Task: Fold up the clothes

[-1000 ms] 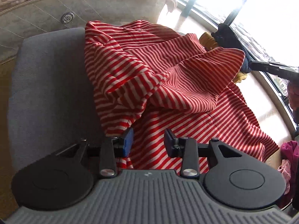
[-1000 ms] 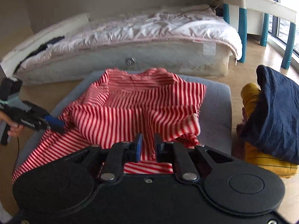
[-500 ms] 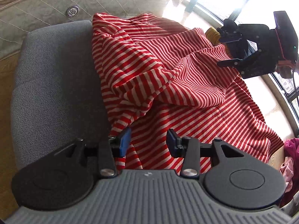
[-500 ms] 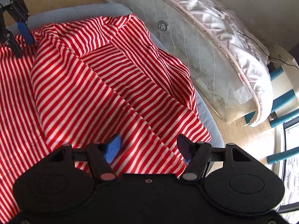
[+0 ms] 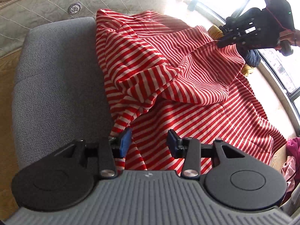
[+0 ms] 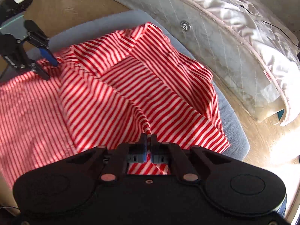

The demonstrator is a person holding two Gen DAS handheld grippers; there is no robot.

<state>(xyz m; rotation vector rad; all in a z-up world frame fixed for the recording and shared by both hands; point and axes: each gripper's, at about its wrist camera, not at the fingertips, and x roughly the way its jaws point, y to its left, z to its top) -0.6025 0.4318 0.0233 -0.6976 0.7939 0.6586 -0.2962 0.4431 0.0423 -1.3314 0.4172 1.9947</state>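
A red-and-white striped garment (image 5: 187,86) (image 6: 116,86) lies rumpled over a grey cushion (image 5: 56,86). My left gripper (image 5: 149,144) is open at the garment's near edge, with striped cloth lying between its blue pads (image 5: 125,143). From the right wrist view, the left gripper (image 6: 46,64) stands open at the cloth's far left corner. My right gripper (image 6: 149,140) is shut on a pinched ridge of the striped cloth. In the left wrist view the right gripper (image 5: 222,43) holds a raised fold at the upper right, and a hand grips its handle.
A mattress (image 6: 234,37) with a pale quilt runs along the far side of the cushion (image 6: 230,116). Yellow and blue clothes (image 5: 251,61) lie beyond the garment by the window. Pink clothing (image 5: 292,155) sits at the right. Wooden floor (image 6: 75,5) surrounds the cushion.
The right gripper opened half a second ago and has now shut on a fold of the striped cloth and lifted it. The left gripper stays open at the near edge.
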